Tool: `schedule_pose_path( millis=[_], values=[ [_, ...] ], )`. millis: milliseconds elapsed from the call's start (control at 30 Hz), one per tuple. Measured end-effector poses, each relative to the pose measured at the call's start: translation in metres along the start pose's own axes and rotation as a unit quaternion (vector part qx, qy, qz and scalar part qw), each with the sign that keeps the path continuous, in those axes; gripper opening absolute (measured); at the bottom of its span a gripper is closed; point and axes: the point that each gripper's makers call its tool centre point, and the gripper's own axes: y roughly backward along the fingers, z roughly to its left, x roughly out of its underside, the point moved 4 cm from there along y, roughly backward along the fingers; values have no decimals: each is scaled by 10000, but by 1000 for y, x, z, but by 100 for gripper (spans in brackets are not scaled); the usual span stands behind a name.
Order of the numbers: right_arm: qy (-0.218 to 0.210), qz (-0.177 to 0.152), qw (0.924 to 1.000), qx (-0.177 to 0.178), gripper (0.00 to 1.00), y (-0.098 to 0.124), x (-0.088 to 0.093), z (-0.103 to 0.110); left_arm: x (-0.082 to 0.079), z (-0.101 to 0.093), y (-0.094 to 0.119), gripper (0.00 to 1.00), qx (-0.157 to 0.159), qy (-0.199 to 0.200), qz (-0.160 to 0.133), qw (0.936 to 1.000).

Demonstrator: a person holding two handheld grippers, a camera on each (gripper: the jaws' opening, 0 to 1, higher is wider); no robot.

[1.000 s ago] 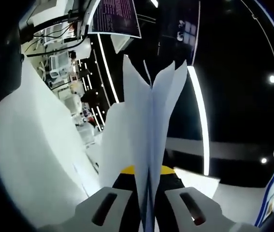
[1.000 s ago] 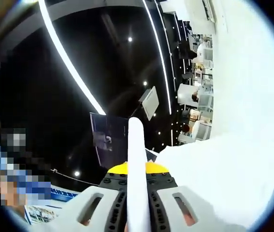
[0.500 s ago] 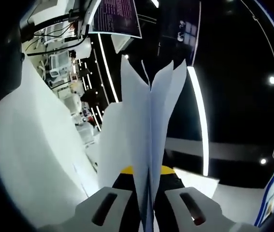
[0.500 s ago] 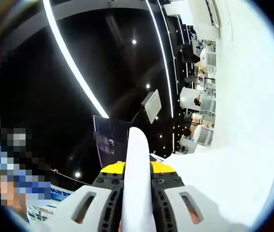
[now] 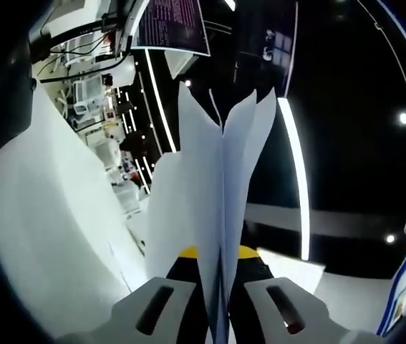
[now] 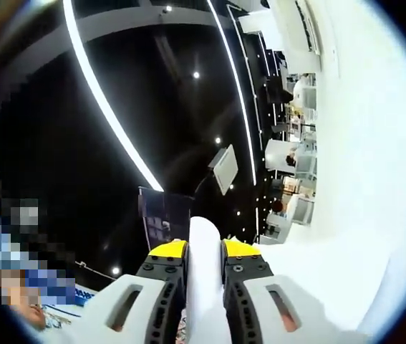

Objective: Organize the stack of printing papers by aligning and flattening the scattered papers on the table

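In the left gripper view, the papers (image 5: 220, 193) are pinched upright by the left gripper (image 5: 219, 304), their top edges fanned apart. In the right gripper view, the stack's edge (image 6: 204, 272) is clamped by the right gripper (image 6: 204, 315).

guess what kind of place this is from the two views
Probably a large exhibition hall or showroom, not an office: a black ceiling with long white light strips and small spotlights, a hanging dark display screen, and distant rows of white equipment stands.
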Motion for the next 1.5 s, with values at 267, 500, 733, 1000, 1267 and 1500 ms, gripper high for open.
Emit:
schedule_pose_path(
  millis=[267, 500, 733, 1000, 1267, 1500],
  values=[
    [10, -149, 9999, -17, 13, 7, -13, 5, 0, 0, 0, 6, -7, 9, -3, 10000],
    [56, -306, 9995, -47, 12, 13, -29, 10, 0, 1, -1, 6, -18, 8, -2, 10000],
    [152, -389, 9991, -81, 12, 20, -39, 18, 0, 1, -1, 6, -25, 1, 0, 10000],
    [213, -525, 9984, -77, 12, 29, -48, 23, 0, 1, 0, 6, -34, -14, -2, 10000],
    [555, -568, 9968, -34, 12, 38, -56, 28, 0, 1, 0, 6, -28, -13, -12, 10000],
    [815, -553, 9951, 24, 13, 43, -60, 33, 0, 1, 0, 6, -23, -5, -21, 10000]
  ],
)
